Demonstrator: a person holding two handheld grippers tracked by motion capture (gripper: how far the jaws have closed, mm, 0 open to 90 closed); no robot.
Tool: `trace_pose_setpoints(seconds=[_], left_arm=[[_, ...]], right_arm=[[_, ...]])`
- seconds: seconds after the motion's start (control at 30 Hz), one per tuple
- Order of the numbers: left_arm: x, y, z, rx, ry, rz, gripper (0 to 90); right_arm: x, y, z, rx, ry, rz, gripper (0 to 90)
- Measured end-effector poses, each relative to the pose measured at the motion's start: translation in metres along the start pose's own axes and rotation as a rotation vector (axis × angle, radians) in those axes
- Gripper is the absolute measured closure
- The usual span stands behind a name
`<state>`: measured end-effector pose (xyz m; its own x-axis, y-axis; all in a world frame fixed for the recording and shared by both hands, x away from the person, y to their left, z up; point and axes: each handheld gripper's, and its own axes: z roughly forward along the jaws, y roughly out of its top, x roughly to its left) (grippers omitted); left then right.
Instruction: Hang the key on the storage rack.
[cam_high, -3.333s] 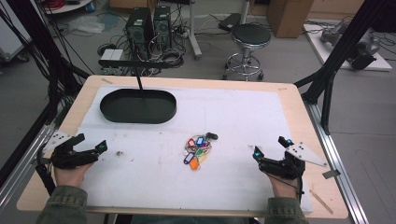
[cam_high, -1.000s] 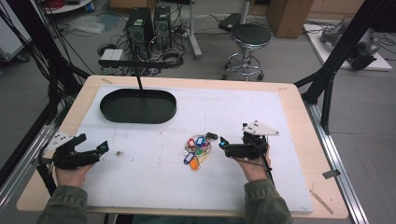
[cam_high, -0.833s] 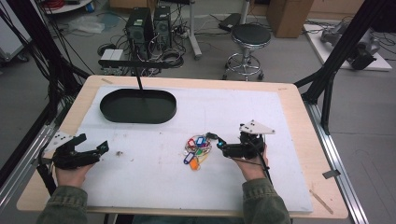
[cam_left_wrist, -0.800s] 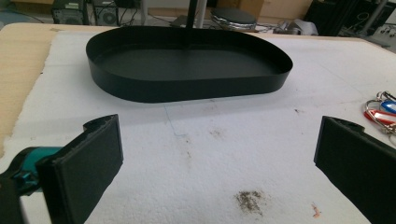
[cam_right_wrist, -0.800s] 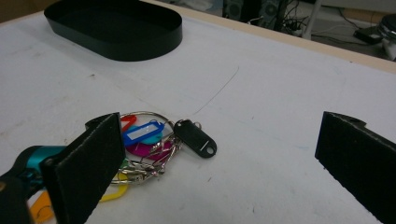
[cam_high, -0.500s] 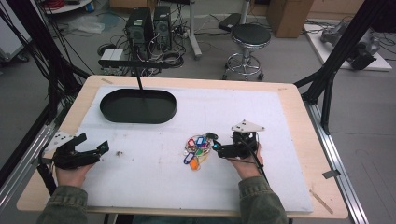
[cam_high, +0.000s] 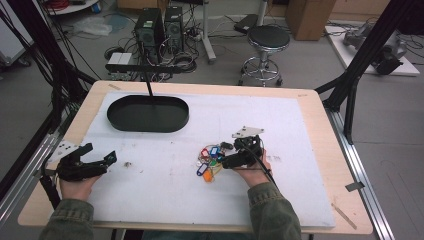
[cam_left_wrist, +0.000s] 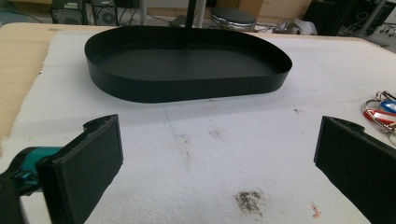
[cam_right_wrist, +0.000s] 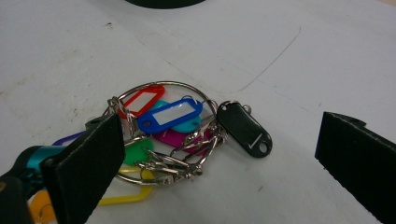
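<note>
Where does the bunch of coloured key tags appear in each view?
High view: key tags at table centre, just left of the right gripper.
Left gripper view: key tags at the right edge.
Right gripper view: key tags between the open jaws.
Shared landmark: black tray.

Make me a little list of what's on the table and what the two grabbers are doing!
right gripper: open, jaws either side of the key tags
key tags: bunch of coloured tags on metal rings, lying on the white mat
black tag: at the bunch's edge
left gripper: open, holding nothing, low over the mat
tray: black, oval, at the mat's far left
mat: white, stained
</note>
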<state>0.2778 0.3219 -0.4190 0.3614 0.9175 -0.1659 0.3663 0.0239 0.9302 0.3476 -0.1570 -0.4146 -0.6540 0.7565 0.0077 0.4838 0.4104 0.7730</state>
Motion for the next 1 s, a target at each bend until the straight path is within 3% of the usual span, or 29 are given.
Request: trace_pose_setpoints(seconds=[0.37,0.4,0.5,0.53,0.57,0.6,0.7,0.8,0.9,1.0], left_arm=[[-0.001,0.0,0.001,0.005,-0.004,0.005,1.7],[-0.001,0.0,0.001,0.005,-0.005,0.004,1.7],[-0.001,0.0,0.001,0.004,-0.004,0.004,1.7],[-0.001,0.0,0.001,0.003,-0.005,0.003,1.7],[-0.001,0.0,0.001,0.003,-0.005,0.004,1.7],[0.0,0.0,0.001,0.003,-0.005,0.003,1.7],[0.0,0.0,0.001,0.003,-0.007,0.003,1.7],[0.0,0.0,0.001,0.003,-0.007,0.004,1.7],[-0.001,0.0,0.001,0.005,-0.009,0.005,1.7],[-0.001,0.0,0.001,0.003,-0.009,0.007,1.7]], right_arm=[[0.005,0.0,0.019,0.063,0.015,-0.022,0.6],[0.006,0.002,0.023,0.078,0.019,-0.021,5.3],[0.006,0.004,0.027,0.107,0.018,-0.014,5.8],[0.006,0.006,0.031,0.137,0.021,-0.001,12.2],[0.006,0.006,0.031,0.137,0.021,-0.001,12.2],[0.004,0.008,0.033,0.161,0.034,0.015,23.3],[0.003,0.01,0.034,0.165,0.041,0.024,27.9],[0.001,0.009,0.035,0.184,0.052,0.032,41.3],[-0.002,0.009,0.037,0.186,0.061,0.029,43.2],[0.0,0.009,0.037,0.183,0.078,0.016,59.9]])
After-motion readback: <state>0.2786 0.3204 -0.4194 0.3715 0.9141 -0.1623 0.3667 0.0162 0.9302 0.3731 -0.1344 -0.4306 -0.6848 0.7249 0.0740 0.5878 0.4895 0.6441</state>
